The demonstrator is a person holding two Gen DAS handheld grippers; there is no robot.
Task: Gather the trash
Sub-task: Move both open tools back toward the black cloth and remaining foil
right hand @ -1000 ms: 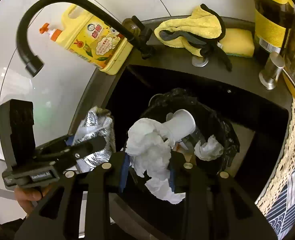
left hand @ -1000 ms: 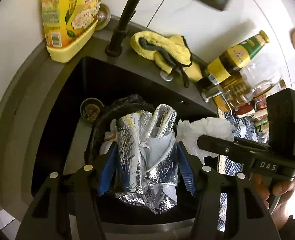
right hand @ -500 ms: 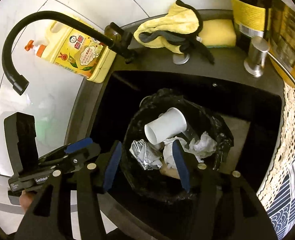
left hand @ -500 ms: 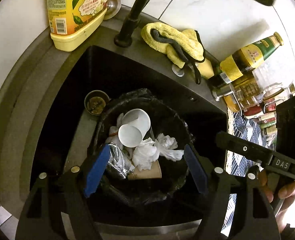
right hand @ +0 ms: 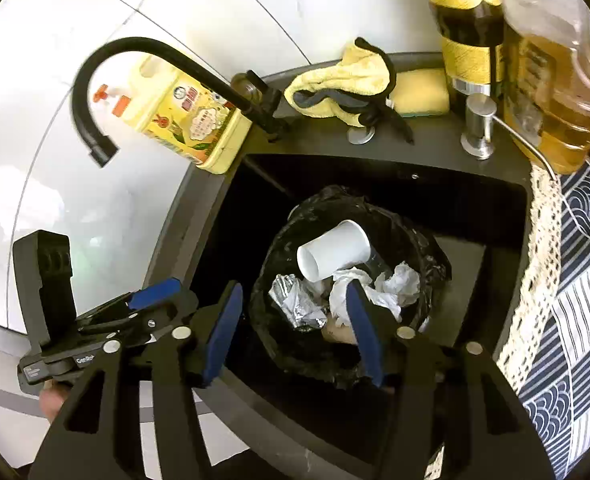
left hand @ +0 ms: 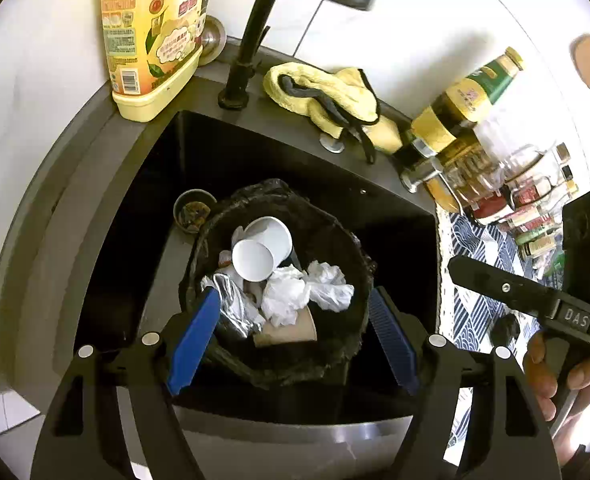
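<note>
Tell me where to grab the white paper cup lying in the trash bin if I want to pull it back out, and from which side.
Grip the white paper cup across its side wall near the open rim, coming from above. It lies on its side on top of the crumpled tissue and foil wrapper, so its round wall is exposed upward while the black bin liner closes off the sides. Squeeze gently; it likely crushes.

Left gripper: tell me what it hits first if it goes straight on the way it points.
Probably the trash heaped in the black-lined bin: the left gripper, open and empty, points at the crumpled white tissue there. Depth is unclear.

White tiled wall (left hand: 415, 32), dark sink (left hand: 199, 148)
</note>
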